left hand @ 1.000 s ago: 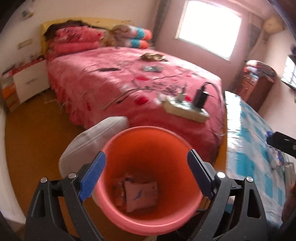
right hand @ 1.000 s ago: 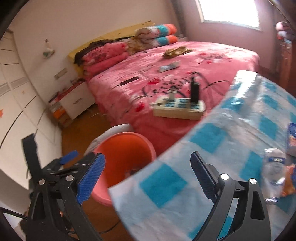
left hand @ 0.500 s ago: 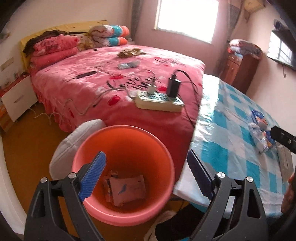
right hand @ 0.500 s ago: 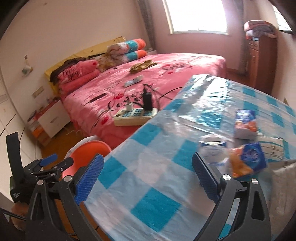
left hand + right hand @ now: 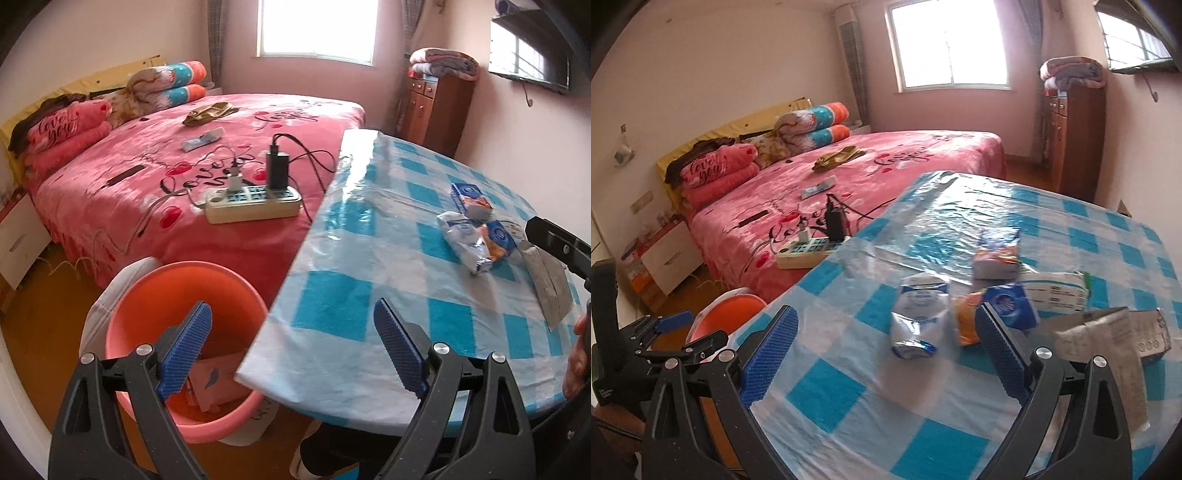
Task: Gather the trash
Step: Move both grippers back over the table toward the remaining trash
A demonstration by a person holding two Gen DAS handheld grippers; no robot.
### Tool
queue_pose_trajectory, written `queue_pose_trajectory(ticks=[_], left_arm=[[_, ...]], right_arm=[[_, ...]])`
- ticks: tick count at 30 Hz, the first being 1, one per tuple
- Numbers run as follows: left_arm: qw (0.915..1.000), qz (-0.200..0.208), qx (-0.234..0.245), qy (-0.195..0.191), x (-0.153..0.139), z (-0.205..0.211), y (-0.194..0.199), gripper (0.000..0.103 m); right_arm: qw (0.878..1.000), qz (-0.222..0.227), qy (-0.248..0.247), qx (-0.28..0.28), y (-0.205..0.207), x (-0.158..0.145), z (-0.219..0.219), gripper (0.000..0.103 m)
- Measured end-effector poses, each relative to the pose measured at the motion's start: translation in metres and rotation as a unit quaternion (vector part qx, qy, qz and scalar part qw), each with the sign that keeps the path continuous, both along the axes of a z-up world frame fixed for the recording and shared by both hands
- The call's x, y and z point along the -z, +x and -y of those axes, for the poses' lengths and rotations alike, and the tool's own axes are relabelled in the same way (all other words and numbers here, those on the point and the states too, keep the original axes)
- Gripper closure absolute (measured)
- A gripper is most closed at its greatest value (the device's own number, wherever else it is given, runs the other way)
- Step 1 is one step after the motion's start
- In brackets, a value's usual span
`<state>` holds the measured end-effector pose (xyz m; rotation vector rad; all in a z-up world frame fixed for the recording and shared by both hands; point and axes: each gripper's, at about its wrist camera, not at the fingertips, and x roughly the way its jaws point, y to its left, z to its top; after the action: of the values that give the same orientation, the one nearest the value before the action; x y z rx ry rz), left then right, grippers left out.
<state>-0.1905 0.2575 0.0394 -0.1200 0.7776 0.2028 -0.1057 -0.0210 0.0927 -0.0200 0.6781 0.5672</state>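
Observation:
An orange bucket [image 5: 184, 291] stands on the floor beside the table, with paper packets in its bottom. Several wrappers lie on the blue-checked tablecloth [image 5: 942, 398]: a crumpled white-and-blue bag [image 5: 918, 314], an orange-and-blue pack [image 5: 997, 306], a further pack [image 5: 997, 254] and a white packet [image 5: 1056, 291]. My left gripper [image 5: 291, 347] is open and empty, straddling the bucket's rim and the table's near corner. My right gripper [image 5: 886, 350] hangs open and empty over the table, just short of the white-and-blue bag. In the left wrist view the wrappers [image 5: 472, 236] lie at the far right.
A pink bed [image 5: 207, 155] with a power strip [image 5: 251, 201] and cables stands behind the bucket. A white cushion [image 5: 99, 314] leans against the bucket. Grey paper [image 5: 1108, 339] lies at the table's right. A wooden cabinet [image 5: 1071, 136] stands by the far wall.
Both grippers have swung right, from over the bucket toward the table. The wrappers have come into view in front of the right gripper. Both stay open.

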Motion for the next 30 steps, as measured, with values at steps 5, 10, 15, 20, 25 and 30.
queue_pose_trajectory(ticks=[5, 10, 15, 20, 25, 30], left_arm=[[1.0000, -0.002, 0.009, 0.002, -0.005, 0.015, 0.005, 0.013], [0.9997, -0.011, 0.016, 0.014, -0.006, 0.030, 0.011, 0.013], [0.9994, -0.018, 0.022, 0.018, -0.007, 0.041, 0.015, 0.013], [0.9990, -0.024, 0.030, 0.021, -0.007, 0.053, 0.020, 0.013], [0.9985, -0.028, 0.039, 0.027, -0.009, 0.066, 0.024, 0.013], [0.9979, -0.030, 0.050, 0.027, -0.011, 0.080, 0.028, 0.013]], right_arm=[[1.000, 0.011, 0.004, 0.018, 0.000, 0.000, 0.019, 0.008], [0.999, 0.011, 0.011, 0.033, 0.003, 0.004, 0.038, 0.008], [0.999, 0.017, 0.010, 0.044, 0.004, 0.005, 0.053, 0.008], [0.998, 0.015, 0.013, 0.053, 0.008, 0.010, 0.066, 0.008], [0.998, 0.014, 0.015, 0.064, 0.012, 0.013, 0.078, 0.008], [0.997, 0.013, 0.010, 0.075, 0.016, 0.019, 0.088, 0.008]])
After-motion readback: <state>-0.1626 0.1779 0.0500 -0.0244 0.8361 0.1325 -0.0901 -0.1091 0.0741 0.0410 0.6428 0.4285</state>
